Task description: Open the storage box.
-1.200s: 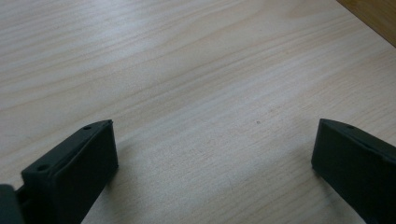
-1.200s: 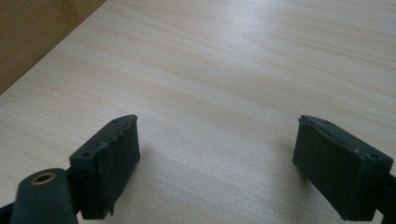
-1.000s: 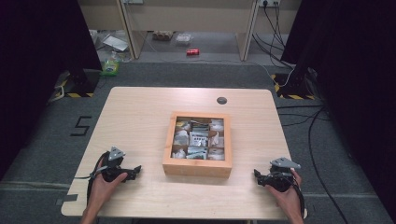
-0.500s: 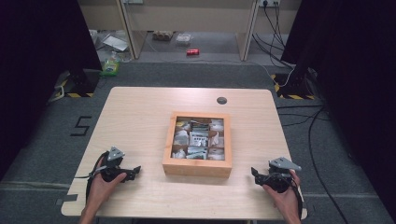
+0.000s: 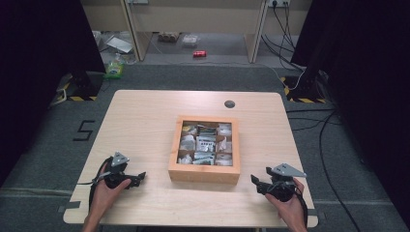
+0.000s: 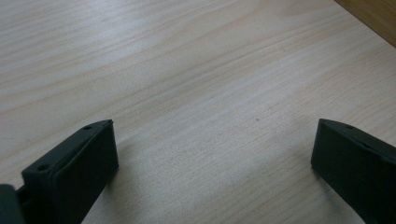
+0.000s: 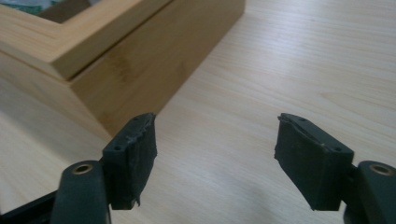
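Note:
A shallow wooden box (image 5: pixel 204 175) stands at the middle of the light wood table (image 5: pixel 145 125); its compartments hold several small packets (image 5: pixel 205 144). My left gripper (image 5: pixel 139 177) rests near the front left, held by a hand, pointing right toward the box. In the left gripper view it (image 6: pixel 215 128) is open wide over bare wood, with a box corner (image 6: pixel 373 14) at the top right. My right gripper (image 5: pixel 254 180) is at the front right and points left at the box. Its jaws (image 7: pixel 215 119) have just been closing a little, stand open with nothing between them, and face the box's corner (image 7: pixel 140 60).
A round black grommet (image 5: pixel 229 104) sits in the table top beyond the box. The table's front edge lies just behind both hands. Cables (image 5: pixel 319 121) and small items lie on the grey floor around the table.
The right gripper has shifted a little left toward the box and lifted slightly. The left gripper has stayed where it was.

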{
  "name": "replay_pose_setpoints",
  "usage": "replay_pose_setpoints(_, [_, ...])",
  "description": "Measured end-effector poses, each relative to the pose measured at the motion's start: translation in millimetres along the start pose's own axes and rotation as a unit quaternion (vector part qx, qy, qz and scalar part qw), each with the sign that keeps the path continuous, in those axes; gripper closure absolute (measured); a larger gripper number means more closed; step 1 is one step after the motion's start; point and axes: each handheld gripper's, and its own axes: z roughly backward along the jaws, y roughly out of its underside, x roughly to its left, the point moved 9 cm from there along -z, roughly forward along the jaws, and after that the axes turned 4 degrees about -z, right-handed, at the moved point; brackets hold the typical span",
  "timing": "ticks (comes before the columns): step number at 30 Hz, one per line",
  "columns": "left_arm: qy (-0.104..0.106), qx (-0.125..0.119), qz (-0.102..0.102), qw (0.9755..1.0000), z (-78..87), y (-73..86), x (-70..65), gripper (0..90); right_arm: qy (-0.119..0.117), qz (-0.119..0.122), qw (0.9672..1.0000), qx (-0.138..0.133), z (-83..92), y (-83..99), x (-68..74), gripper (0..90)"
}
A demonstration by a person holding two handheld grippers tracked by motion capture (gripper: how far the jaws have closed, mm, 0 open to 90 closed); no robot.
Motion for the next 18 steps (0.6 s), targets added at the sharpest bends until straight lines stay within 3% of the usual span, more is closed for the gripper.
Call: replay_pose_setpoints(18, [0.000, 0.000, 0.000, 1.0000, 0.0, 0.0, 0.0, 0.0, -0.062, 0.026, 0.9977, -0.006, 0.6, -4.6, 36.8, 44.0])
